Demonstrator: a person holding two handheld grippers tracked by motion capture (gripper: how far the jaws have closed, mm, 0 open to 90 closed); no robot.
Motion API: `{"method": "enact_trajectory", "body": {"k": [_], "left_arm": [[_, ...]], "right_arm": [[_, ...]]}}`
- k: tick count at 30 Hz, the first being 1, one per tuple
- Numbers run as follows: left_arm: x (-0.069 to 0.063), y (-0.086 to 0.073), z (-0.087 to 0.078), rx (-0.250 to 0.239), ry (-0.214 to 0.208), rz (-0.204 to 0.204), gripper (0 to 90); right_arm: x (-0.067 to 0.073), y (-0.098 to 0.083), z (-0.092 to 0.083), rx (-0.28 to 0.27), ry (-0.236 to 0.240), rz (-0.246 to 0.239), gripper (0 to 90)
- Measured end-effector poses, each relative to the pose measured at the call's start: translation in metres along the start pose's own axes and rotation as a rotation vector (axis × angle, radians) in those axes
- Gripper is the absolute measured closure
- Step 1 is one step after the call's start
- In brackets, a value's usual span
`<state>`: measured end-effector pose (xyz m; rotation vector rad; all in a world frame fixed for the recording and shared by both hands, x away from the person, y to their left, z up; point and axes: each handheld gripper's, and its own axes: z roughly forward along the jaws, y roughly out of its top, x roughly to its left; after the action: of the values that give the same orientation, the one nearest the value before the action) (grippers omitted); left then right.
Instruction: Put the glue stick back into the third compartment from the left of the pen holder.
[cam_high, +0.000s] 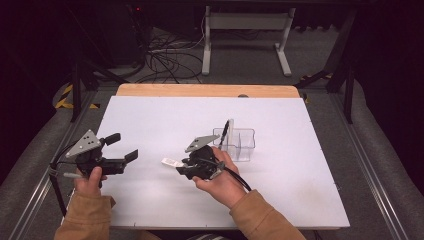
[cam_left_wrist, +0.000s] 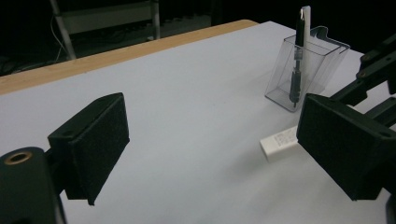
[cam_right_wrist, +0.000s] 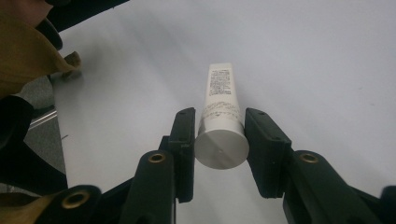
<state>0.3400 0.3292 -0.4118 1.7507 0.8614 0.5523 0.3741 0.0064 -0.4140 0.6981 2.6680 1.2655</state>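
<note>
From the high view, the right gripper (cam_high: 176, 166) has its jaws around the cap end of a small white tube (cam_high: 170, 162), low over the white surface (cam_high: 300, 190), with the tube's tail sticking out to the left. A clear plastic organizer (cam_high: 240, 145) stands just behind that hand with a black pen (cam_high: 223, 134) upright in it. The left gripper (cam_high: 122, 147) hovers well apart to the left, jaws apart and holding nothing.

In the left gripper view, its jaws stand wide; between them lie the tube (cam_left_wrist: 279, 142) and, beyond, the organizer (cam_left_wrist: 322, 56) with the pen (cam_left_wrist: 297, 60).

In the right gripper view, the jaws clamp the tube (cam_right_wrist: 220, 116) just behind its round cap. I judge the pick done and the carry to the organizer left; the pen takes one compartment, the rest look free
</note>
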Motion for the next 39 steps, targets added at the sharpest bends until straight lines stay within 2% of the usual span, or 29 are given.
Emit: {"method": "enact_trajectory", "body": {"k": [13, 18, 39], "left_arm": [[0.000, -0.001, 0.001, -0.001, 0.003, 0.000, 10.0], [0.000, -0.001, 0.000, -0.001, 0.003, 0.000, 10.0], [0.000, -0.001, -0.001, 0.000, 0.002, 0.000, 10.0]], "right_arm": [[-0.009, -0.002, -0.049, -0.022, -0.053, -0.012, 66.0], [-0.013, -0.003, -0.065, -0.035, -0.063, -0.002, 66.0], [-0.031, -0.016, -0.116, -0.061, -0.123, 0.029, 65.9]]}}
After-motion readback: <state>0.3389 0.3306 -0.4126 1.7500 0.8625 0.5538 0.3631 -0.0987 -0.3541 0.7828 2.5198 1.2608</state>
